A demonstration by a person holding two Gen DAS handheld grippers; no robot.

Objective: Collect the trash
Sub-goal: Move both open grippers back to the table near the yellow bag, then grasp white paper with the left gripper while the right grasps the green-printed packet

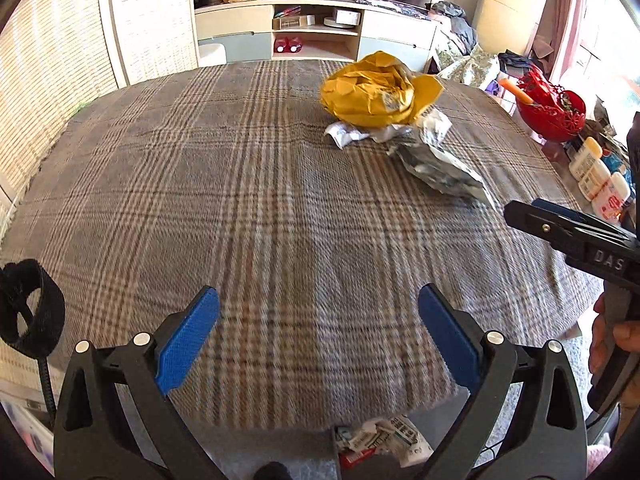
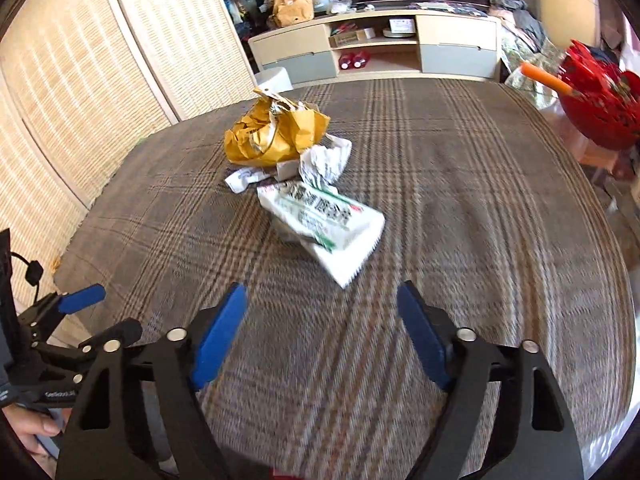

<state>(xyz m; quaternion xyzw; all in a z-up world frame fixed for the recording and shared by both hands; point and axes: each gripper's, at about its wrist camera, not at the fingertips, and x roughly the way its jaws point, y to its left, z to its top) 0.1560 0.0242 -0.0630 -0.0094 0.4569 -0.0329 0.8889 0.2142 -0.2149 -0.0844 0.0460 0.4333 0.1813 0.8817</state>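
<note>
A crumpled yellow paper bag [image 1: 372, 90] [image 2: 274, 132] lies on the plaid-covered table [image 1: 240, 200] [image 2: 460, 220]. A white printed plastic wrapper [image 2: 324, 224] lies just in front of it and looks silvery in the left wrist view [image 1: 436, 160]. Small crumpled white papers [image 2: 324, 160] [image 1: 344, 134] sit between them. My left gripper [image 1: 318, 312] is open and empty above the near table edge. My right gripper [image 2: 322, 312] is open and empty, just short of the wrapper. It also shows at the right of the left wrist view [image 1: 520, 214].
A bin with discarded wrappers [image 1: 380, 440] sits on the floor below the near table edge. A red basket [image 1: 550, 106] [image 2: 600, 104] and several bottles [image 1: 600, 176] stand to the right. A TV cabinet [image 2: 376, 46] is at the back and woven screens [image 2: 80, 100] are on the left.
</note>
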